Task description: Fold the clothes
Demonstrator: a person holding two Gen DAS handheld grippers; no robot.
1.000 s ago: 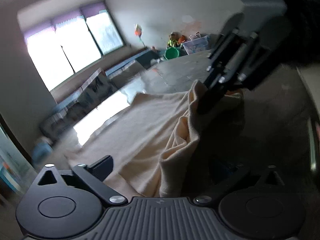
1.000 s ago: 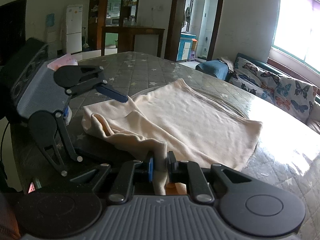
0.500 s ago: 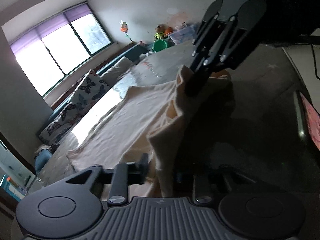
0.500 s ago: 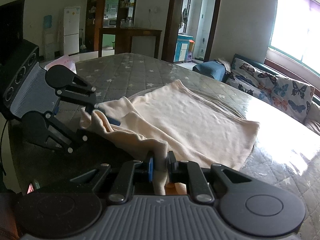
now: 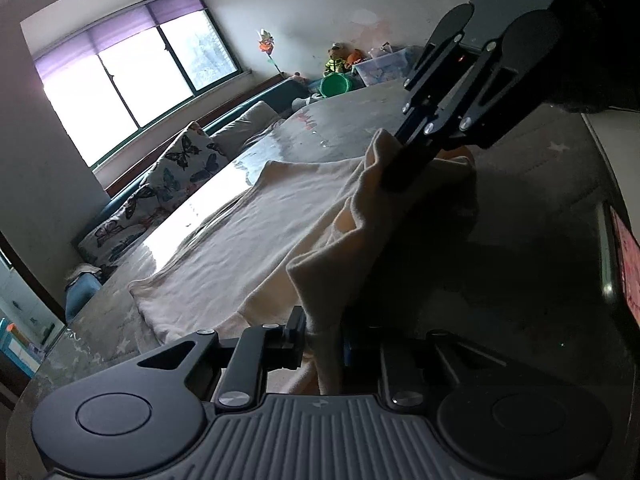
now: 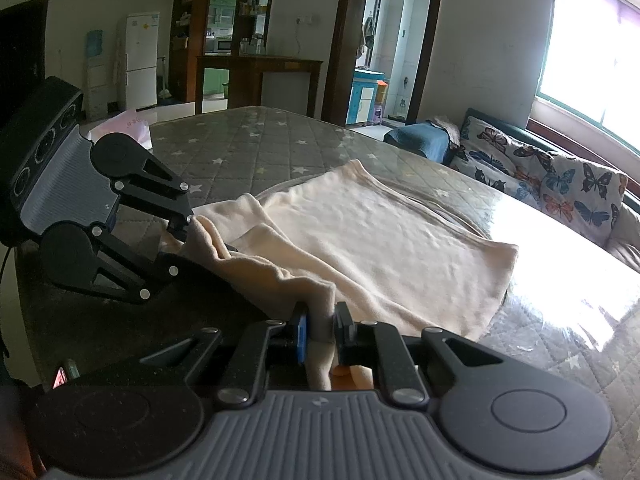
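While the cream garment (image 6: 384, 236) lies on the star-patterned mattress (image 6: 256, 148), the right gripper (image 6: 322, 330) clamps its edge and the left gripper (image 5: 323, 338) fingers are closing on another fold.

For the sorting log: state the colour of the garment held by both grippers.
Plain cream garment, no pattern; clearest in the right wrist view.

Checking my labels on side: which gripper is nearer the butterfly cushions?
Right. The right gripper grips the cloth on the side toward the butterfly cushions; the left gripper grips its far corner, farther away.
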